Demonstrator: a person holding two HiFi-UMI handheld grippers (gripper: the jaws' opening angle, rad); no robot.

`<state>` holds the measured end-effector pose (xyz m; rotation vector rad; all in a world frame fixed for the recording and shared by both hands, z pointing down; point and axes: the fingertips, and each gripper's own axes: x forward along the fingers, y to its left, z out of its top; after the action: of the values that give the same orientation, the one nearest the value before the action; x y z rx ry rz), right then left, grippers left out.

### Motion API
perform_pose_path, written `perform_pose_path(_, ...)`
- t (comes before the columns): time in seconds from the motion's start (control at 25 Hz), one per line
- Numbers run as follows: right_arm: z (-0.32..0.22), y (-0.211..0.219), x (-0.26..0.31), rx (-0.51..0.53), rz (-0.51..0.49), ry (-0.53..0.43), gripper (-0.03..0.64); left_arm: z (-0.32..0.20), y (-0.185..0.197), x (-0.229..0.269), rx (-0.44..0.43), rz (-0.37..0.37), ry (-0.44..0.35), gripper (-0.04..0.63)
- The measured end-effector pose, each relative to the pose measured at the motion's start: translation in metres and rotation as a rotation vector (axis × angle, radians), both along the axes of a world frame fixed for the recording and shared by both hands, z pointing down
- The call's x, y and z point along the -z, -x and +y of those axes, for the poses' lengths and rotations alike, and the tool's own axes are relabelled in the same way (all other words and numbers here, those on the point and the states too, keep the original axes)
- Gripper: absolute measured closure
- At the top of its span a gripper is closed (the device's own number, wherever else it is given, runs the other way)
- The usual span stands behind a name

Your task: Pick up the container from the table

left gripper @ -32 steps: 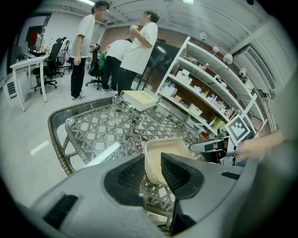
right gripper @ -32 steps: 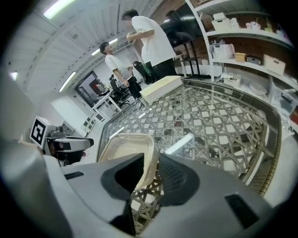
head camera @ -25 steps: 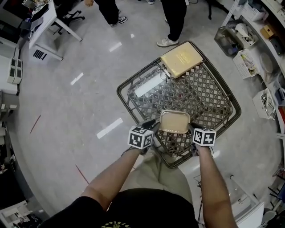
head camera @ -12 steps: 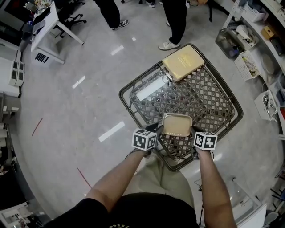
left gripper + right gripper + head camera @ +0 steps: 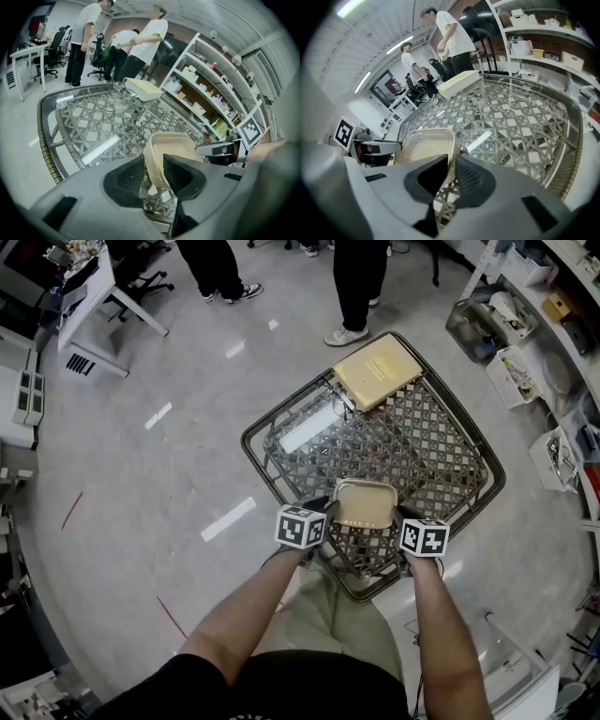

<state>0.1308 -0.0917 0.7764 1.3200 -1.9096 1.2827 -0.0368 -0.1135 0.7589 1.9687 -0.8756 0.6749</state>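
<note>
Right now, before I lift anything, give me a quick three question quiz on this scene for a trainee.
1. True or false: the container sits at the far corner of the table.
2. What lies at the table's far corner? A: a closed box. B: a mug. C: a laptop.
3. Fill in: the right gripper has its jaws shut on the container's ____.

Key: 1 false, it sits at the near edge, in front of the person. 2 A. 3 rim.
</note>
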Motion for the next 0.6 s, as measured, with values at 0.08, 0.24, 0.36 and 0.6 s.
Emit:
perform_pose_path(0.08,0.0007,0.0004,0.0004,0.002,-0.001,-0.002,0.569,0.0011,-0.0015,-0.0016,-0.004,0.006,0.006,0.488)
perform_pose_path(0.24,-0.0010,0.0010,0.0013,0.009,-0.003,-0.020,0.569,-0.0010,-0.0022,-0.0010,0.001,0.023,0.008,0.488)
perform_pose_path(0.36,0.0007,-0.0014,-0.0002,-0.001,-0.002,-0.033,0.569,-0.0001,-0.0035,0.0009,-0.009,0.018,0.002,0.489)
perform_pose_path(0.6,0.0008,-0.0029,0.0001,-0.007,-0.011,-0.032,0.569,0.0014,-0.0075,0.0050,-0.015,0.032,0.008,0.504)
